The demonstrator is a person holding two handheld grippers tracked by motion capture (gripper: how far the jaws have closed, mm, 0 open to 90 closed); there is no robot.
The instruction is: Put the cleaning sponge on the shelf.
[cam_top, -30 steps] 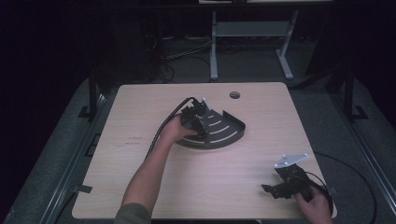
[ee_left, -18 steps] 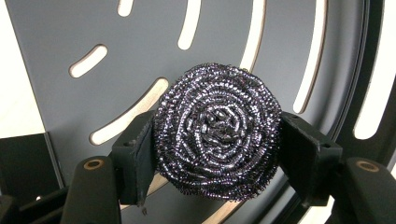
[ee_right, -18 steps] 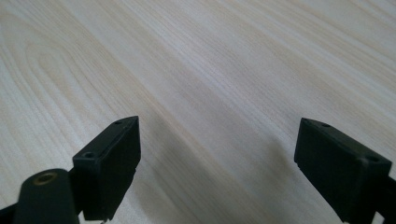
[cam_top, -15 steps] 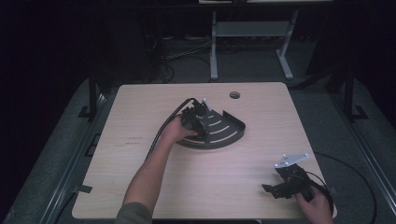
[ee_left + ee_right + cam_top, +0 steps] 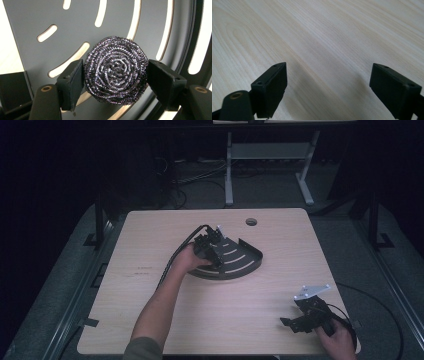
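Dark room, light wood table (image 5: 150, 320). Left gripper (image 5: 216, 251) over dark slotted fan-shaped tray (image 5: 245, 262); jaws have just been opening, steel wool scourer (image 5: 115, 72) on the tray between the pads (image 5: 75, 82) (left pad looks touching, right barely clear; hard to tell). Scourer hidden under gripper in high view. Right gripper (image 5: 292, 322) spread wide, nothing between, near table's front right corner.

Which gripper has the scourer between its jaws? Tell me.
The left gripper, over the slotted tray; its jaws have just been opening around the scourer. The right gripper spans bare table.
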